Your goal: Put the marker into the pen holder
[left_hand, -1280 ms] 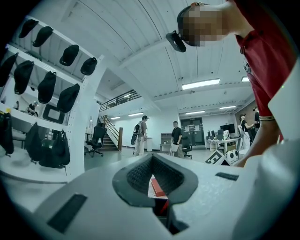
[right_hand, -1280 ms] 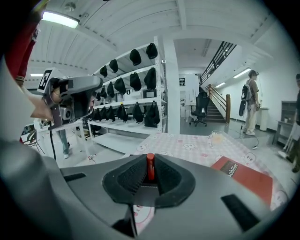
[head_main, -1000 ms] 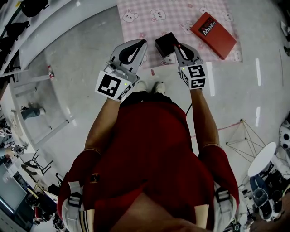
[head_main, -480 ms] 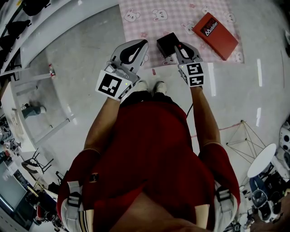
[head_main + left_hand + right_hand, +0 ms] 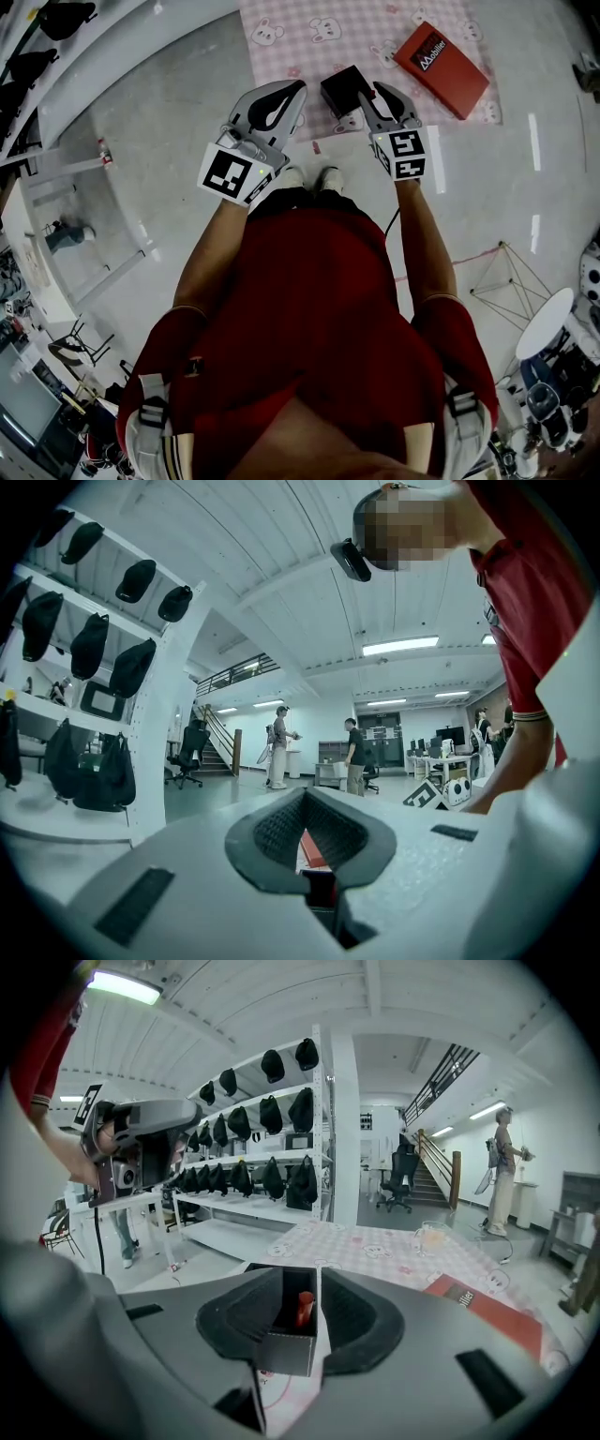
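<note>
Right gripper (image 5: 372, 94) has its jaws opening and the pads aren't pressing on anything. Looking along them, the red marker (image 5: 304, 1308) stands inside the black pen holder (image 5: 285, 1352), lower middle of the right gripper view, with only its top showing above the near wall. So the marker's in the holder, not in my grip. The holder is a small square box, open on top, and it lines up with the gap between the two pads. Can't tell if either pad touches its wall.

In the head view the pen holder (image 5: 343, 87) sits upper middle, near the lower edge of a pink checked mat (image 5: 300, 56) with little bear prints, just beside the right gripper's tips. A red box (image 5: 441, 58) with white lettering lies flat on the same mat, upper right, apart from the holder.

Left gripper (image 5: 292, 94) hangs just left of the holder, jaws closed together with nothing in them.

Around the mat it's grey floor (image 5: 169, 112). My red shirt fills the lower half of the head view. The right gripper view also shows white shelves (image 5: 272, 1072) of black caps and bags, upper middle
</note>
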A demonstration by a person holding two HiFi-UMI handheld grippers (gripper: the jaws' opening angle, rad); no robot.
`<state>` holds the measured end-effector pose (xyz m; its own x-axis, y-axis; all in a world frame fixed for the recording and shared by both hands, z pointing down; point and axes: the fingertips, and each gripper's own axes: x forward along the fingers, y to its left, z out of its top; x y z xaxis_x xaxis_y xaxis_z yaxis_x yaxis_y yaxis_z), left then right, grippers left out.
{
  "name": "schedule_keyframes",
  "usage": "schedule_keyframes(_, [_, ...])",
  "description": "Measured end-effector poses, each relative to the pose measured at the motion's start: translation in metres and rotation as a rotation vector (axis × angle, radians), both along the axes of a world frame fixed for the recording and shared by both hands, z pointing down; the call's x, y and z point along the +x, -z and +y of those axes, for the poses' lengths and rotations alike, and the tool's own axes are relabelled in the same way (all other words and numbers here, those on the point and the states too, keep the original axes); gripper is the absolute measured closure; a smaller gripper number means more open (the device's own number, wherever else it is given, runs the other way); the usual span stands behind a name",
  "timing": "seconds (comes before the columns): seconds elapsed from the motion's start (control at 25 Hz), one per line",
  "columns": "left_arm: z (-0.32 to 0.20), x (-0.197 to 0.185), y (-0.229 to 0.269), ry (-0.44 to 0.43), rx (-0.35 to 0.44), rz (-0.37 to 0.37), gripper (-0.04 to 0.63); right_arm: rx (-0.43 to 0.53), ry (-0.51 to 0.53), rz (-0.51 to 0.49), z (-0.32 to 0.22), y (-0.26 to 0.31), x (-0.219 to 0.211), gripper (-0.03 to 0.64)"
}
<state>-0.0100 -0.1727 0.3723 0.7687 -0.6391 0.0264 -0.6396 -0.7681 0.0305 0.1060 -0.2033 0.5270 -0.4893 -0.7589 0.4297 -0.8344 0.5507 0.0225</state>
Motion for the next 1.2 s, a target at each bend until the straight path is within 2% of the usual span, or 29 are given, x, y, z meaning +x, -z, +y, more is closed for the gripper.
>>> schedule_keyframes(0.2, [0.002, 0.002, 0.004, -0.015, 0.009, 0.012, 0.589, 0.059, -0.026, -0.028, 0.002, 0.03, 0.003, 0.495])
schedule_keyframes(0.48, [0.005, -0.001, 0.014, -0.024, 0.03, 0.032, 0.589, 0.184, -0.045, -0.121, 0.014, 0.097, -0.004, 0.581])
schedule_keyframes(0.64, [0.008, -0.002, 0.019, -0.034, 0.046, 0.044, 0.589, 0.239, -0.036, -0.162, 0.026, 0.126, -0.012, 0.604])
schedule_keyframes(1.2, [0.023, -0.006, 0.031, -0.062, 0.078, 0.077, 0.589, 0.3, -0.039, -0.217, 0.063, 0.172, -0.033, 0.617])
